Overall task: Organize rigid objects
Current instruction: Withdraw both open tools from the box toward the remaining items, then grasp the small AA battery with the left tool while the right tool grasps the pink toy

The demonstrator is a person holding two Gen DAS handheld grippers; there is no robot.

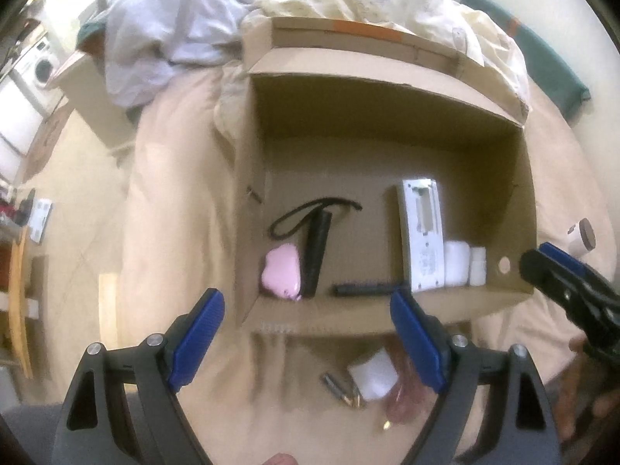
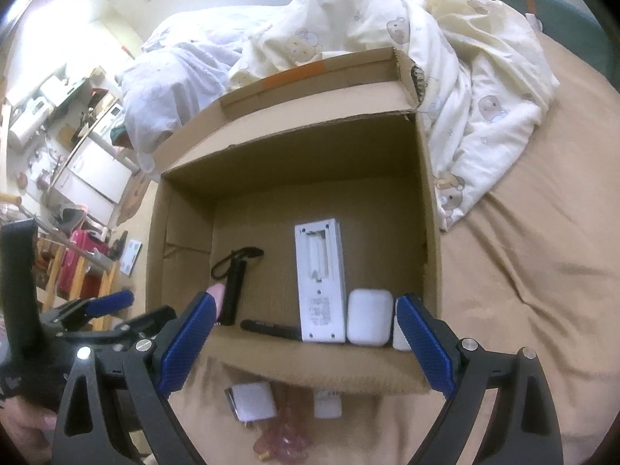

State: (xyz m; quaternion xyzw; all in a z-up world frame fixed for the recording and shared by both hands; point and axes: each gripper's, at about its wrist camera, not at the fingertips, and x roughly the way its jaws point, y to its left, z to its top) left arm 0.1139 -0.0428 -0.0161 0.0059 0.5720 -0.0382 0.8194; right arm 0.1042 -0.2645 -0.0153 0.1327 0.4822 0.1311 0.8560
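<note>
An open cardboard box (image 1: 391, 116) (image 2: 294, 147) sits on the bed. Inside lie a white remote (image 1: 422, 236) (image 2: 319, 283), a white case (image 1: 456, 263) (image 2: 369, 317), a small white bottle (image 1: 477, 265), a black flashlight with strap (image 1: 318, 248) (image 2: 232, 290), a black pen-like stick (image 1: 368, 289) (image 2: 269, 327) and a pink object (image 1: 282, 271). In front of the box lie a white charger cube (image 1: 374, 378) (image 2: 254, 401), batteries (image 1: 343, 385) and a pink translucent item (image 2: 281, 440). My left gripper (image 1: 308, 343) is open and empty above them. My right gripper (image 2: 306, 345) is open and empty.
A rumpled bear-print quilt (image 2: 445, 58) and white bedding (image 1: 166, 23) lie behind the box. A white cylinder with a brown end (image 1: 581, 234) lies right of the box. The right gripper (image 1: 569, 283) shows at the right of the left wrist view. Cluttered furniture (image 2: 69, 155) stands left.
</note>
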